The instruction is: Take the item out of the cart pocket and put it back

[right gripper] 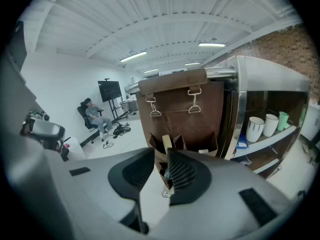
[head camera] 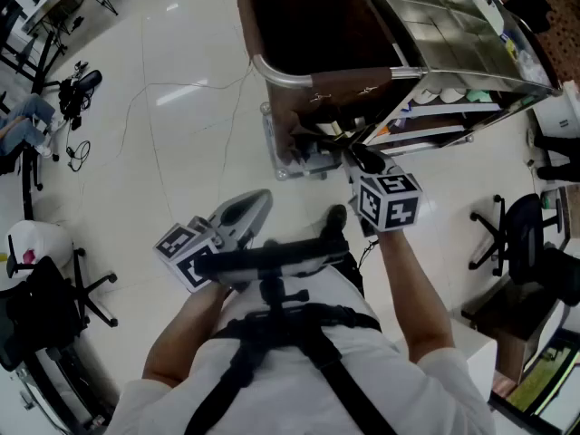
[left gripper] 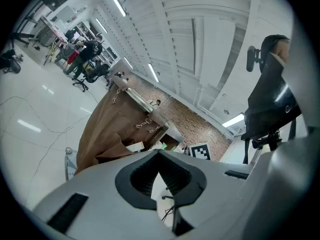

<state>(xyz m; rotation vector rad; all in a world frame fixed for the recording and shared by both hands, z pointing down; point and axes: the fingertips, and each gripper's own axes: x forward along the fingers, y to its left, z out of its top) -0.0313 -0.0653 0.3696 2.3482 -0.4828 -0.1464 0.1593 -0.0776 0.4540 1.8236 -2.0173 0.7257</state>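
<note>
Jaws of the left tool [left gripper: 159, 154] are together and empty, parked near the body, so nothing steadies the cart [right gripper: 172, 106]. Right tool [right gripper: 160, 153] is part-closed on a brown item [right gripper: 163, 176], just before the pocket row [right gripper: 192, 144]. Likely risks:
- a shallow grip lets it slip
- its metal ring [right gripper: 164, 194] snags the pocket lip
- the neighbouring cream card [right gripper: 166, 141] gets knocked
</note>
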